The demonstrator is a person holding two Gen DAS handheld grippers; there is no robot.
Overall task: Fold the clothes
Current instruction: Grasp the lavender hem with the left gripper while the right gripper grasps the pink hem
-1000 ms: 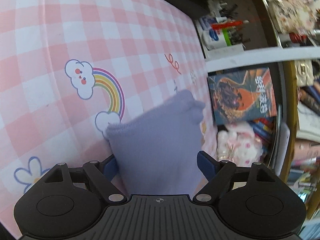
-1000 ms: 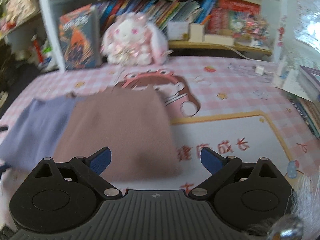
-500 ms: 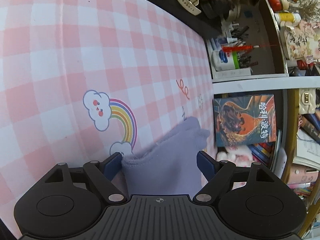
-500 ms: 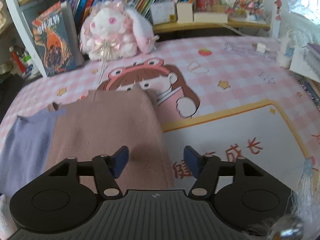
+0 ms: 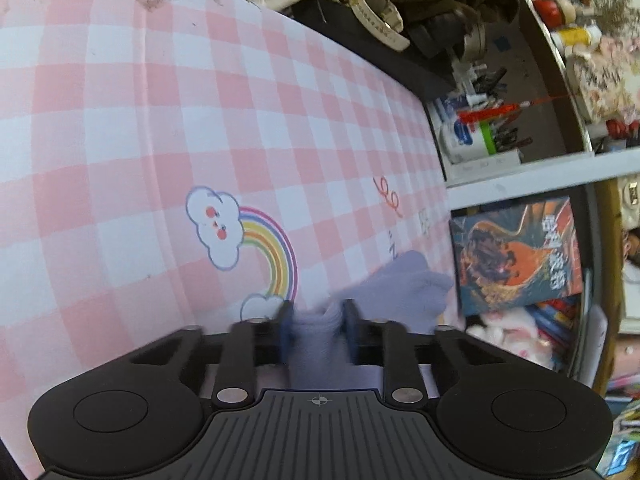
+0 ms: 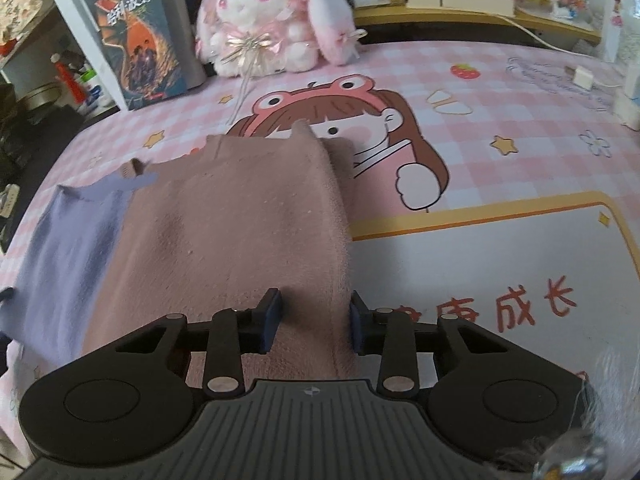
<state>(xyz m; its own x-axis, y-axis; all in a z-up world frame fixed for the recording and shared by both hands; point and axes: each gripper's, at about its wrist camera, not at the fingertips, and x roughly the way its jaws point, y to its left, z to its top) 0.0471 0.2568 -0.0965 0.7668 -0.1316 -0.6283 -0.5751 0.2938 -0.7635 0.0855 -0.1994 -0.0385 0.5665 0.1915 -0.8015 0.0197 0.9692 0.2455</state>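
A garment lies on the pink checked tablecloth [image 6: 500, 92]. Its brownish-pink part [image 6: 240, 224] fills the middle of the right wrist view and its lavender part [image 6: 68, 240] lies to the left. My right gripper [image 6: 314, 320] is shut on the near right edge of the brownish-pink part. In the left wrist view my left gripper [image 5: 316, 326] is shut on the near edge of the lavender part [image 5: 400, 292], which bunches up between the fingers. The grip there is blurred.
A white and pink plush rabbit [image 6: 276, 24] and an upright book [image 6: 140, 40] stand at the back of the table. Shelves with books and bottles [image 5: 480, 132] line the far side. A white charger and cable [image 6: 580, 76] lie at the far right.
Both grippers have closed from wide open onto the garment's near edge. The left gripper has drawn back, so less lavender cloth shows in its view.
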